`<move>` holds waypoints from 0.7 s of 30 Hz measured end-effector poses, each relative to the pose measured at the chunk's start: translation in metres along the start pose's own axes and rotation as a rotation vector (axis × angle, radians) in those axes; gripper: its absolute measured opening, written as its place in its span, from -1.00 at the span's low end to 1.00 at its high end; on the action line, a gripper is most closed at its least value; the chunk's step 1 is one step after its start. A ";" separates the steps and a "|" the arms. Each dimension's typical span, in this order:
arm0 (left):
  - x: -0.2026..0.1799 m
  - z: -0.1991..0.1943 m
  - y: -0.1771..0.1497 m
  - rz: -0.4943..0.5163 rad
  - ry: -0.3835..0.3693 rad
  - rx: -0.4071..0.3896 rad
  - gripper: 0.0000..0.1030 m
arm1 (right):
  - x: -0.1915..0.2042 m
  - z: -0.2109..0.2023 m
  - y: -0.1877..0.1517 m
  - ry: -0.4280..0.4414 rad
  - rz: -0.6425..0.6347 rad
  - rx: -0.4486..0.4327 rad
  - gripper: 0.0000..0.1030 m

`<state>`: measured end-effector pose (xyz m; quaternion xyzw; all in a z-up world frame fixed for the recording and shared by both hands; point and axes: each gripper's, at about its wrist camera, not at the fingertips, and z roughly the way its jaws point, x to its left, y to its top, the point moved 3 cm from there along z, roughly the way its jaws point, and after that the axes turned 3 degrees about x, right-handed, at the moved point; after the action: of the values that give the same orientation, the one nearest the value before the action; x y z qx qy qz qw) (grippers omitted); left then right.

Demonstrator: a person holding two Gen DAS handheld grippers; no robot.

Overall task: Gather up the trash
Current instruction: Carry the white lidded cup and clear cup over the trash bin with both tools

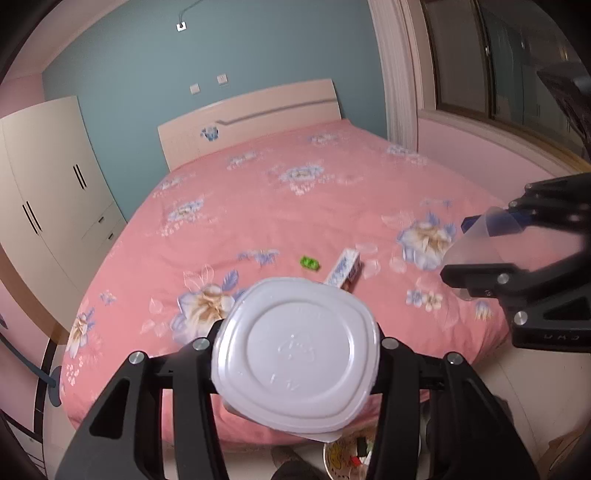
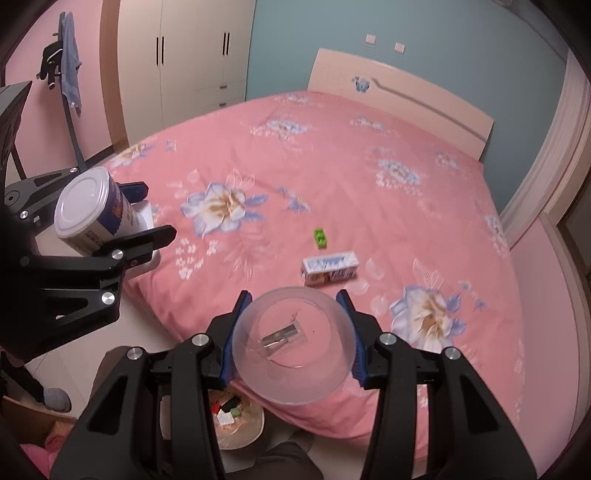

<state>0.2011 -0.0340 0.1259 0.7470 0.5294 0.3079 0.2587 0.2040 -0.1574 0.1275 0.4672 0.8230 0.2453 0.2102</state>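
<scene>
Two items left on bed [image 2: 332, 155]: one box [image 2: 330, 266], one green scrap [image 2: 320, 237]. Left gripper [image 1: 295, 354] clamps tub [image 1: 295, 354]; right gripper [image 2: 293, 341] clamps clear cup [image 2: 293, 341], both between jaws.

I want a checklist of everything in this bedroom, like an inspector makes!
Surface: pink flowered bed, nearly bare.
Job's things: white cup in left claw; clear plastic cup in right claw; toothpaste-style box and small green wrapper lying on the bed; trash bowl on the floor below.
Clutter: clothes hanging on a rack.
Grippers: both claws shut on their cups.
Cables: one wire at a wall socket.
Surroundings: wardrobe, headboard, window.
</scene>
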 end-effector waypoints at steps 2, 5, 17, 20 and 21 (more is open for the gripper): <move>-0.003 0.005 -0.010 0.005 -0.005 0.020 -0.04 | 0.003 0.010 -0.008 0.010 0.005 0.016 -0.07; -0.005 0.019 -0.025 0.006 -0.019 0.057 -0.04 | 0.006 0.028 -0.023 0.028 0.014 0.048 -0.07; -0.022 0.074 -0.091 -0.007 -0.055 0.204 -0.04 | 0.018 0.089 -0.078 0.083 0.037 0.156 -0.07; -0.028 0.086 -0.103 -0.005 -0.066 0.233 -0.04 | 0.021 0.102 -0.090 0.092 0.041 0.184 -0.07; -0.030 0.091 -0.109 -0.005 -0.072 0.247 -0.04 | 0.022 0.108 -0.095 0.099 0.042 0.195 -0.07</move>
<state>0.1916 -0.0346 -0.0193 0.7824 0.5556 0.2127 0.1841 0.1921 -0.1581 -0.0173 0.4900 0.8423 0.1912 0.1176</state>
